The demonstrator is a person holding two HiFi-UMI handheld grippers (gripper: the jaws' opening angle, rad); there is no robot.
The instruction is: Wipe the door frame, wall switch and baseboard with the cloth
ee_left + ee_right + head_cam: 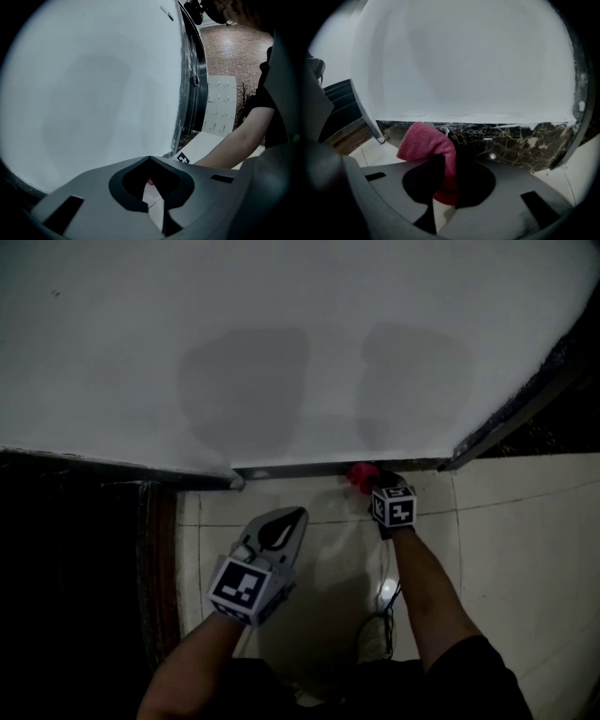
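- My right gripper [449, 163] is clamped on the red cloth [426, 140], whose free end touches the baseboard [515, 145].
- The white wall [281, 334] rises straight above the baseboard.
- My left gripper [281, 527] hangs back from the baseboard, over the floor [506, 521], jaws together and empty.

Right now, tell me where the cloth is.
The pink cloth is clamped in the right gripper at the dark baseboard below the white wall, centre-right in head view.
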